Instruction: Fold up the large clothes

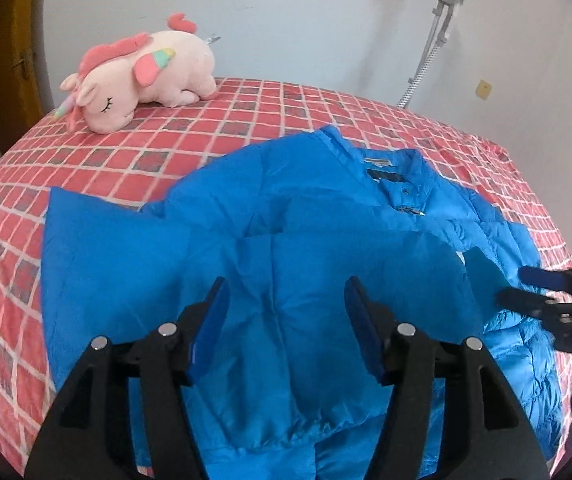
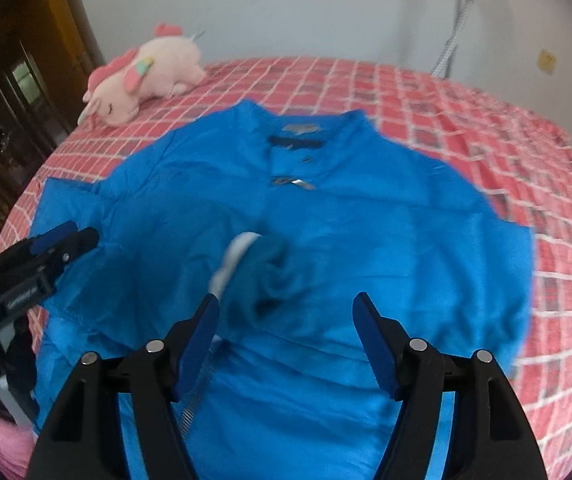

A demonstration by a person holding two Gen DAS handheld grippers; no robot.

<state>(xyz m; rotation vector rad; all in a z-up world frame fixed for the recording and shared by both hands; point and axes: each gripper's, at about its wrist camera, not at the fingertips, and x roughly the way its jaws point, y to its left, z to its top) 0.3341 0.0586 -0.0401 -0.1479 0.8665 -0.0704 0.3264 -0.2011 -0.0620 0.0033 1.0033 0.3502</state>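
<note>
A bright blue padded jacket (image 1: 293, 224) lies spread on the bed, collar towards the far wall; it also shows in the right wrist view (image 2: 365, 224). A sleeve lies folded across its middle, and its cuff (image 2: 270, 268) shows a white lining edge. My left gripper (image 1: 286, 300) is open above the lower front of the jacket, holding nothing. My right gripper (image 2: 286, 312) is open just above the folded sleeve cuff, holding nothing. Each gripper shows in the other's view, the right one (image 1: 525, 286) at the jacket's right side and the left one (image 2: 70, 240) at its left side.
The bed has a red checked cover (image 1: 126, 152). A pink plush unicorn (image 1: 142, 76) lies at the far left of the bed. A white wall stands behind, with a grey pole (image 1: 429, 48) against it. A wooden door (image 1: 6, 64) is at the left.
</note>
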